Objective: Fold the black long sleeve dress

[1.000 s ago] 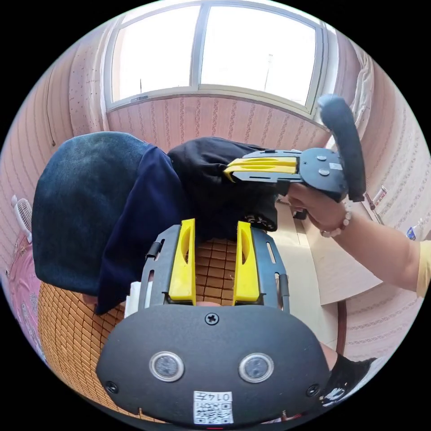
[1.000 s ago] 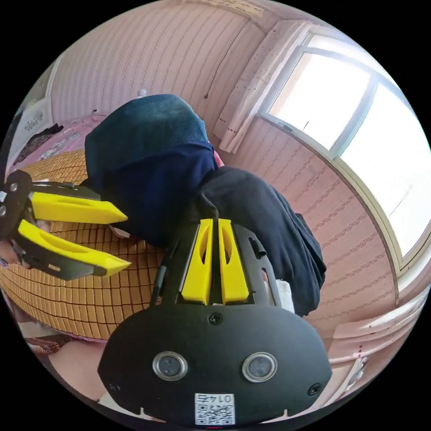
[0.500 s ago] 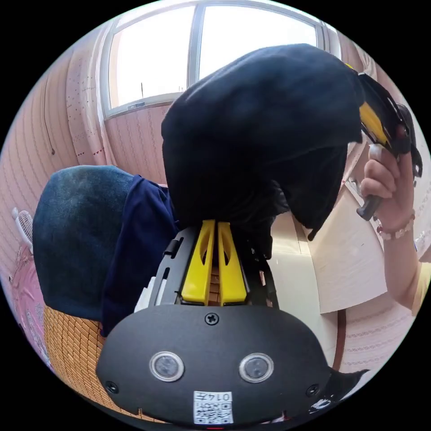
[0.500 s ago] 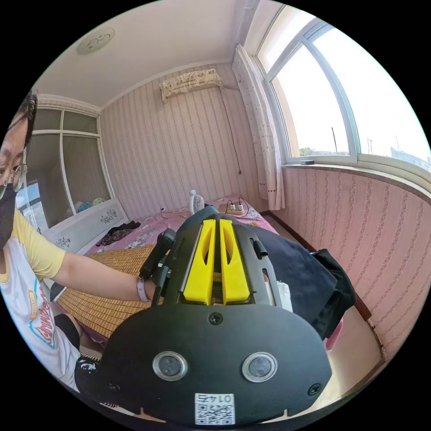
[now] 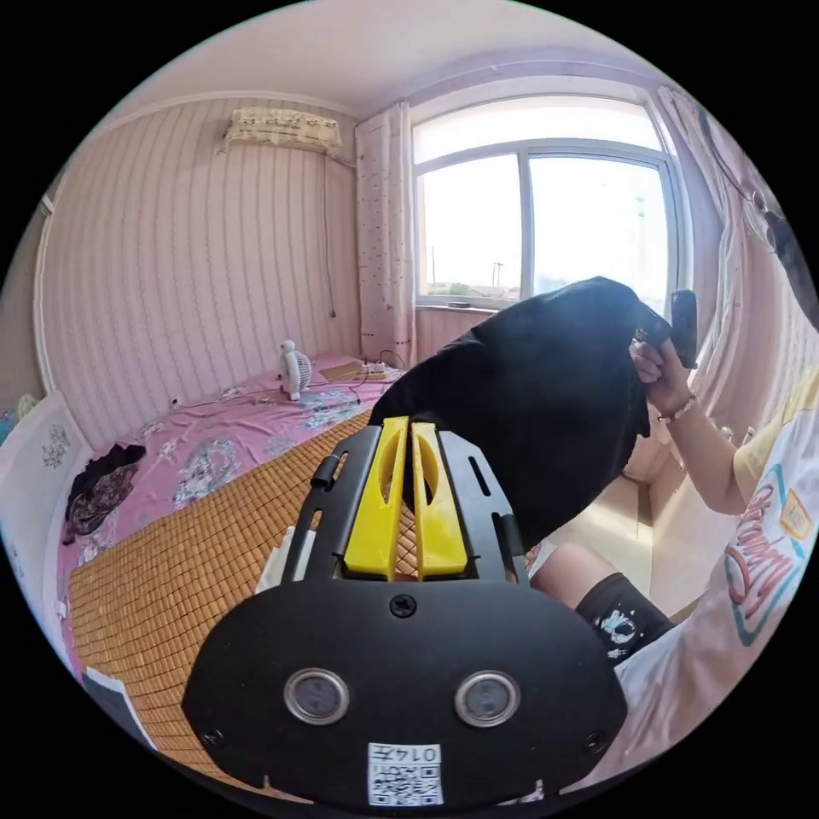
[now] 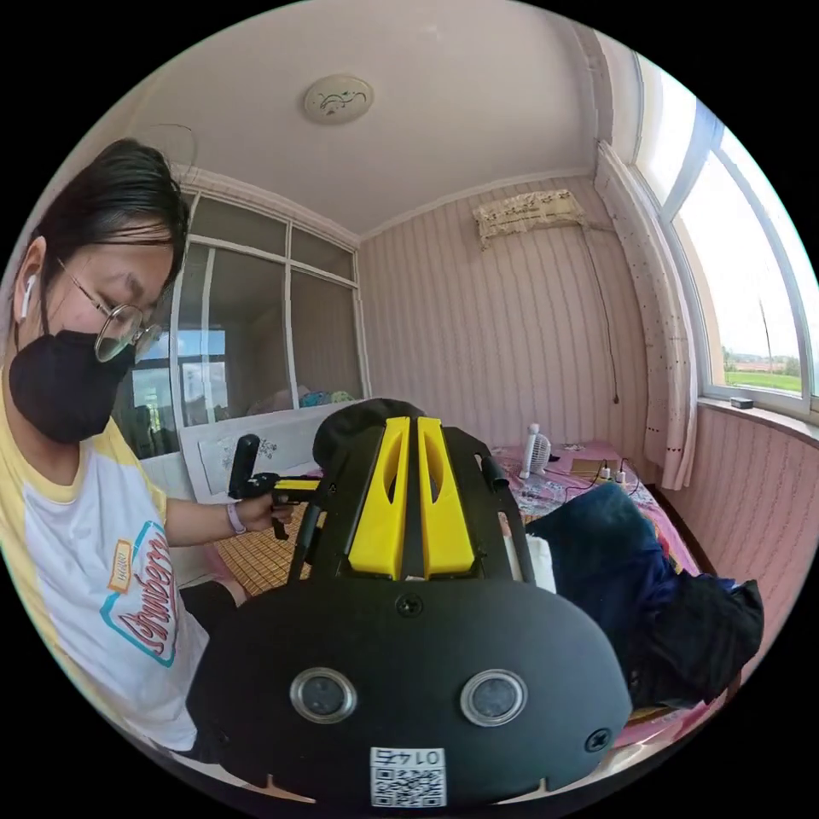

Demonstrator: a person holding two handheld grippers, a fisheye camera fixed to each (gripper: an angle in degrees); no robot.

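Left hand-held gripper: yellow jaws drawn together, nipping an edge of the black long sleeve dress, which hangs in the air between the two tools. Right hand-held gripper: jaws likewise closed, with a dark fold of the dress bunched at their tips; in the left gripper view this gripper is largely hidden behind the cloth, held high in the person's hand. Below lies the bed's woven bamboo mat, with a pink floral sheet beyond it. A pile of dark blue and black clothes sits on the bed. A small white fan stands farther off near the window. No containers observed.
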